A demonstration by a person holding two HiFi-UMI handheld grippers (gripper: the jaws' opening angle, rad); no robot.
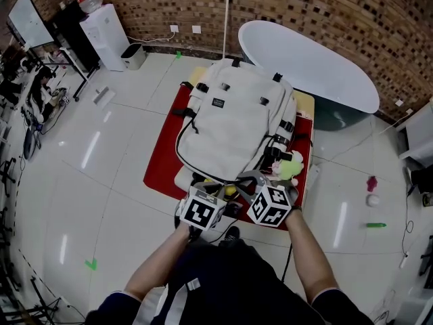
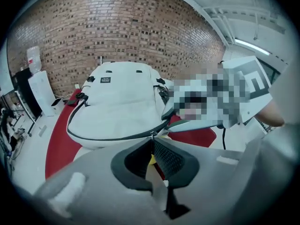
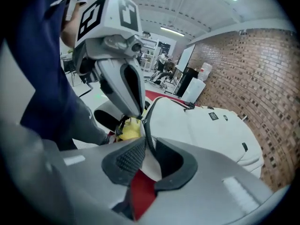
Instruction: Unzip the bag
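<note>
The white fabric backpack (image 1: 233, 117) is laid flat on a red mat (image 1: 166, 158) at the centre of the head view, with its near end at the lower centre of the frame, where both grippers are gathered. The dark zip (image 2: 108, 137) is seen running closed along the edge of the bag, so the unzipping is judged to be at its very start: the grip is being set and no length of zip is opened yet. The jaws of the left gripper (image 2: 151, 140) are closed almost fully together on what appears to be the small metal zip pull (image 2: 151, 134) at the centre of the left gripper view. The jaws of the right gripper (image 3: 146, 146) are closed on a fold of the backpack's white fabric just beside the zip, so the bag is held for bracing. A yellow soft toy (image 3: 127, 129) is seen just beside the pull, under the bag's edge. For the next move, the pull is likely to be drawn along the zip line, away from the braced fabric, with the fabric kept taut and the grip on the small pull kept firm so that it is not lost.
</note>
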